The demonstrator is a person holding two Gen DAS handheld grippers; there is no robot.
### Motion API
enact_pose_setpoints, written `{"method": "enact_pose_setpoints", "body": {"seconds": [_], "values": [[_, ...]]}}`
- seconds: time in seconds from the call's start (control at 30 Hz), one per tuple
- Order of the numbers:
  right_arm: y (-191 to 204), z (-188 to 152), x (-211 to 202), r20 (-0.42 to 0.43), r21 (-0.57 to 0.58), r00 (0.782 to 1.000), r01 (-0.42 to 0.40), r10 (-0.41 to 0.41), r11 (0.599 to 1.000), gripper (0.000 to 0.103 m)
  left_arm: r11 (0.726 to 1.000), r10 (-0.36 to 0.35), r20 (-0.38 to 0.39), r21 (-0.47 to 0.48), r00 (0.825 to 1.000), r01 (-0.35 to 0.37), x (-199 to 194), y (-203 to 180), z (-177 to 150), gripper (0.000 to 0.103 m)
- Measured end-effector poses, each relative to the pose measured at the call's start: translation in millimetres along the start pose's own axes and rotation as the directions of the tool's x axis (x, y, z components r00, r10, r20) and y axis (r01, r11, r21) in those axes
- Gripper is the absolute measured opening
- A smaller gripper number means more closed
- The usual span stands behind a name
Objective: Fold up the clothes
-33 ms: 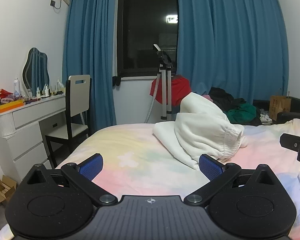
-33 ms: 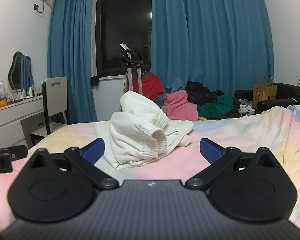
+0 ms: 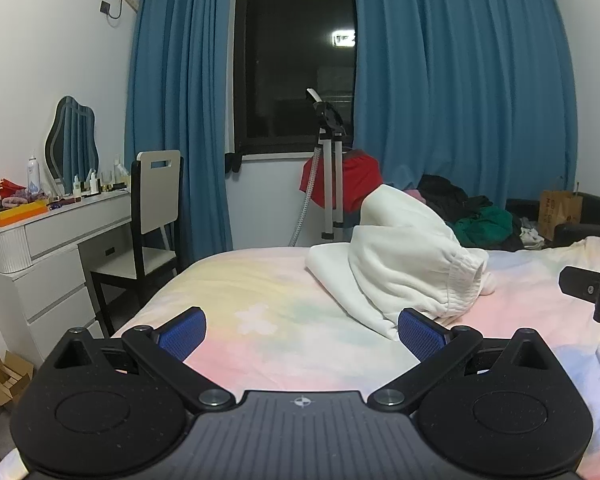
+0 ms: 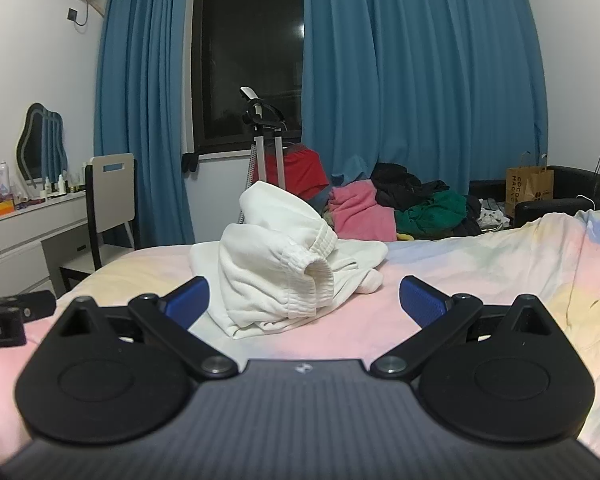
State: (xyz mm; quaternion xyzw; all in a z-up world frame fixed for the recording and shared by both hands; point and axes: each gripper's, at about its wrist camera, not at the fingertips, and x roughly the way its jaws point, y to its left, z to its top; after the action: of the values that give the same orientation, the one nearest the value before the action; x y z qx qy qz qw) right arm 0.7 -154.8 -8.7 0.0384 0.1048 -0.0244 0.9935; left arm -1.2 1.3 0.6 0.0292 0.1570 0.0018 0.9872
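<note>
A crumpled white fleece garment [image 3: 404, 264] with an elastic cuff lies heaped on the pastel bedsheet [image 3: 260, 292]. It also shows in the right wrist view [image 4: 276, 264]. My left gripper [image 3: 302, 330] is open and empty, hovering over the sheet just short of the garment, which lies ahead and to the right. My right gripper [image 4: 304, 300] is open and empty, its blue pads [image 4: 420, 300] apart, with the garment straight ahead between the fingers. The right gripper's body [image 3: 592, 292] shows at the left wrist view's right edge.
A white dressing table [image 3: 40, 248] with bottles and a chair [image 3: 152, 220] stand left of the bed. A tripod [image 3: 332, 168] and a red cloth are by the window. A pile of clothes [image 4: 400, 204], a paper bag [image 4: 528, 184] and a black armchair lie beyond the bed.
</note>
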Motion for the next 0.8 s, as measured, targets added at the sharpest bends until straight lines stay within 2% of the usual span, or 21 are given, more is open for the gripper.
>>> {"method": "enact_pose_setpoints", "body": {"seconds": [0.23,0.8], "values": [[-2,1,-3,-0.005,0.000,1.000,-0.005,0.005,1.000,0.103,1.000,-0.019,0.021,-0.010,1.000,0.019,-5,5,1,0.103],[-1,-1,2,-0.034,0.012,0.999,-0.006,0.006,1.000,0.103,0.999,-0.020,0.068,0.032,0.997,0.018,-16,-5,1,0.103]]}}
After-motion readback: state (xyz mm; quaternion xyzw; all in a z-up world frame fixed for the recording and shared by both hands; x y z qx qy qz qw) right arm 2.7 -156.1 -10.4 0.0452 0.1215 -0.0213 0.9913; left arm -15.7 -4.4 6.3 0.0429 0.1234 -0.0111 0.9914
